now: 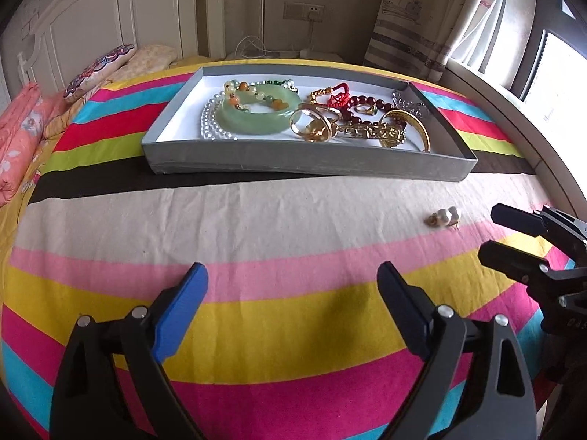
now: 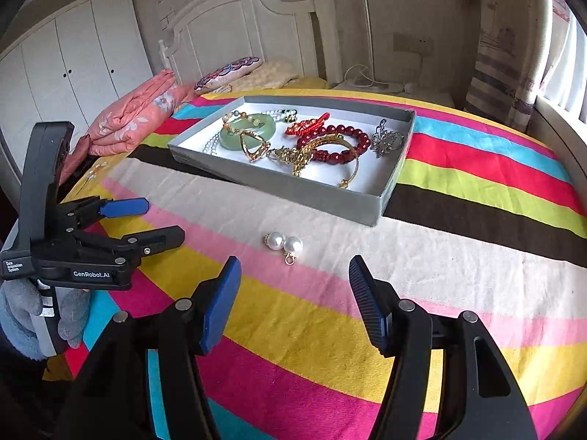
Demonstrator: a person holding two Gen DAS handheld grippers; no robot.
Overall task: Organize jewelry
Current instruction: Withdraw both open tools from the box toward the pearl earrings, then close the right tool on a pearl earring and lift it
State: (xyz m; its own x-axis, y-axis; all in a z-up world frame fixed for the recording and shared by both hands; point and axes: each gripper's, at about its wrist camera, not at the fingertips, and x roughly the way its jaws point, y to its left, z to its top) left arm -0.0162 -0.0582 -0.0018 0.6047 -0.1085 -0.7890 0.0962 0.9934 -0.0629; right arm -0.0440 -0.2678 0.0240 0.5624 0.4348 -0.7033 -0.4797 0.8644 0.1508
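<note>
Nearest the cameras, the left hand-held gripper point(image 1: 291, 275) hangs over the yellow and pink stripes of the bedspread point(image 1: 256, 227), its blue pads spread wide with nothing between them. The right hand-held gripper point(image 2: 293, 269) also stands parted and empty, its pads apart above the pink stripe. A grey-gloved hand point(image 2: 22, 315) holds the left tool, seen at the left edge of the right wrist view.

Just beyond the right gripper's fingertips, a pair of pearl earrings point(image 2: 284, 245) lies on the cream band of the bedspread, the two pearls touching, clear of both grippers and outside the box.

Farther on, a shallow grey box point(image 1: 293, 163) with a white floor rests across the black stripe. Inside it lie a pale green jade bangle point(image 1: 256, 119) on a string of white pearls point(image 1: 209, 117), a bracelet of mixed beads point(image 1: 242, 95), gold rings and bangles point(image 1: 319, 124), a dark red bead bracelet point(image 2: 341, 143), a red knotted cord point(image 2: 308, 124) and a silver brooch point(image 2: 387, 139).

Behind the box are a folded pink quilt point(image 2: 135, 113), an embroidered pillow point(image 2: 227, 69) and the white headboard point(image 2: 242, 18).
</note>
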